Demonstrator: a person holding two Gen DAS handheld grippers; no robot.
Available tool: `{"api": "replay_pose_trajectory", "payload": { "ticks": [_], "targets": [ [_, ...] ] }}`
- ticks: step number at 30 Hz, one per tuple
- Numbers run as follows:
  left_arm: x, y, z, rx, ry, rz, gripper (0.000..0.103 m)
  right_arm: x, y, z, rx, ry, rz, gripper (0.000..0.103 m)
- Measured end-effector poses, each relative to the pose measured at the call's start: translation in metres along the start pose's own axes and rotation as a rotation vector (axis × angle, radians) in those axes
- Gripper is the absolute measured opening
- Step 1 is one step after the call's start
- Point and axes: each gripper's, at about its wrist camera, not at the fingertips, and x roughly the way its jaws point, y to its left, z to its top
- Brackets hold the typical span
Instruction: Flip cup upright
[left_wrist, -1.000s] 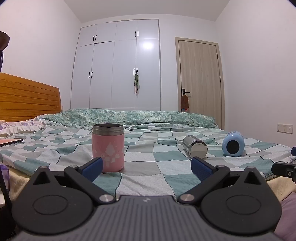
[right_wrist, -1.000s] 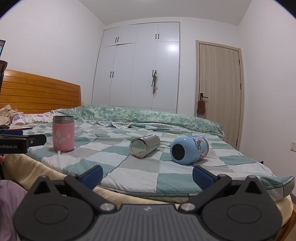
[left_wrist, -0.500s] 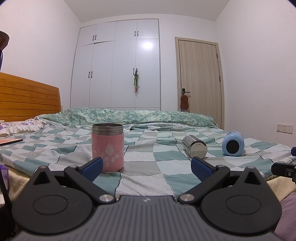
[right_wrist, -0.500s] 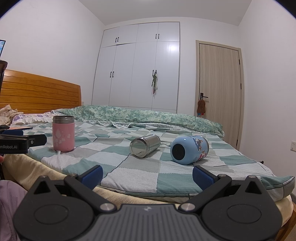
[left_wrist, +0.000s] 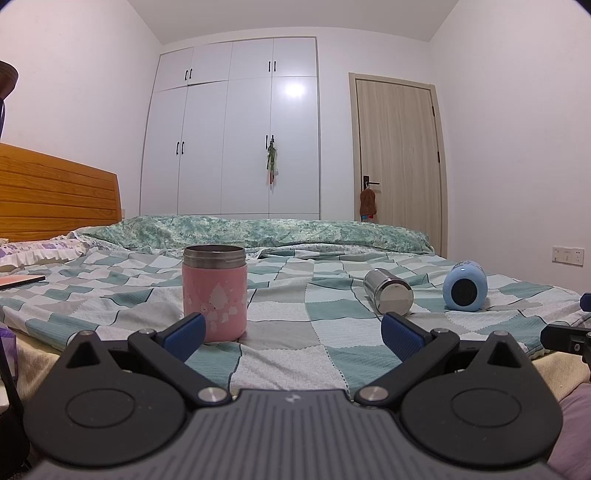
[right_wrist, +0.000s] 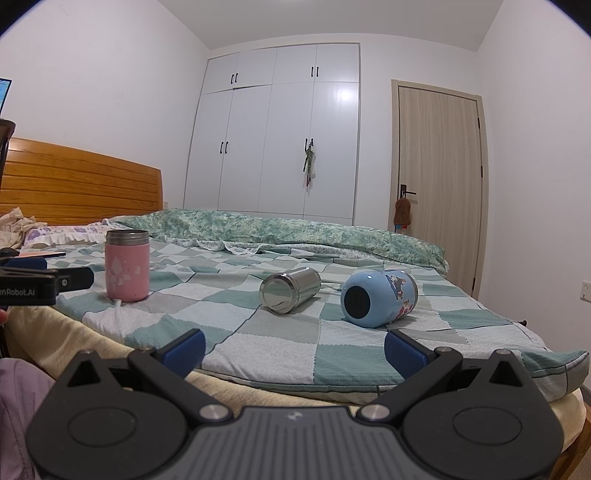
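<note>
The right claw (left_wrist: 569, 332) is cut off by the frame edge. The pink cup (left_wrist: 214, 291) hides partly behind a blue fingertip (left_wrist: 183, 331).

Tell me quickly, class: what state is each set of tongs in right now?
Left tongs: open, holding nothing, short of the pink cup.
Right tongs: open, holding nothing, short of the steel cup and blue cup.

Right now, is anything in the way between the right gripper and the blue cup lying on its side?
Nothing visible. The right gripper has open jaws, with only bare checkered bedspread before the blue cup. The steel cup lies off to its left.
</note>
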Motion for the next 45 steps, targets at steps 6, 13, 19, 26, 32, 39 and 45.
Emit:
{"api": "replay_pose_trajectory", "payload": {
  "ticks": [6, 13, 19, 26, 32, 39, 45],
  "targets": [
    [0.0000, 0.0000, 0.0000, 0.000, 0.000, 0.000, 0.103, 0.0001, 0.0001, -0.0001, 0.000, 0.000, 0.000, 0.103],
    [-0.0001, -0.0001, 0.0000, -0.001, 0.000, 0.000, 0.103, 0.0004, 0.0003, -0.0003, 0.000, 0.000, 0.000, 0.103],
    [-0.0001, -0.0001, 0.0001, -0.002, 0.000, -0.001, 0.103, 0.0001, 0.0002, 0.0000, -0.001, 0.000, 0.000, 0.103],
    [-0.0001, 0.0000, 0.0001, -0.002, 0.000, -0.001, 0.103, -0.0003, 0.0001, 0.0002, -0.001, 0.001, 0.000, 0.103],
    [-0.0001, 0.0001, 0.0001, -0.003, 0.000, -0.001, 0.103, -0.0004, 0.0001, 0.0001, -0.001, 0.000, 0.000, 0.103],
    [0.0000, 0.0001, 0.0001, -0.003, 0.001, -0.001, 0.103, 0.0001, -0.0003, 0.0001, -0.001, 0.001, 0.000, 0.103],
    [0.0013, -0.0066, -0.0005, 0.017, 0.013, -0.011, 0.103, 0.0002, 0.0009, 0.0018, 0.001, 0.015, -0.006, 0.103]
  ]
}}
